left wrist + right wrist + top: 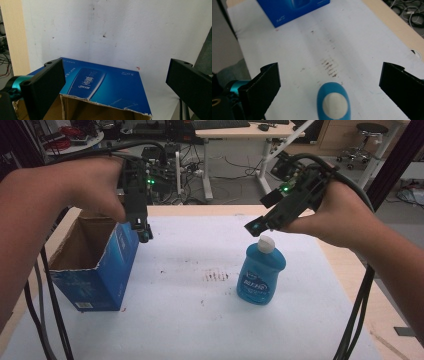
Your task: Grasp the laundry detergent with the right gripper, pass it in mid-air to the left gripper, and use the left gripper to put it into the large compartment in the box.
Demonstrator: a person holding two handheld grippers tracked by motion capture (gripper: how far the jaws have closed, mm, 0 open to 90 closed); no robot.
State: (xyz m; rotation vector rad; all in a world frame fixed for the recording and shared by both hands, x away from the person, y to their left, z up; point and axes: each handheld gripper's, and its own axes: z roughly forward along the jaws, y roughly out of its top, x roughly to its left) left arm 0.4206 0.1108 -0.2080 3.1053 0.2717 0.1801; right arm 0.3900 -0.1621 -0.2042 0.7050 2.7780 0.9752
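The blue bottle point(261, 272) stood upright on the white mat point(200, 320), with the right gripper point(256, 226) spread wide just above its white cap point(266, 244). At the bottle's nine o'clock, the left gripper point(142, 231) hung with jaws apart over the rim of the blue carton point(95, 265).

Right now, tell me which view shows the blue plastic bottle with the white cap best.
The high view: the blue plastic bottle with the white cap stands upright there, its whole body and label visible. The right gripper view looks straight down on its cap between the open claw. The left gripper view faces the blue cardboard box.
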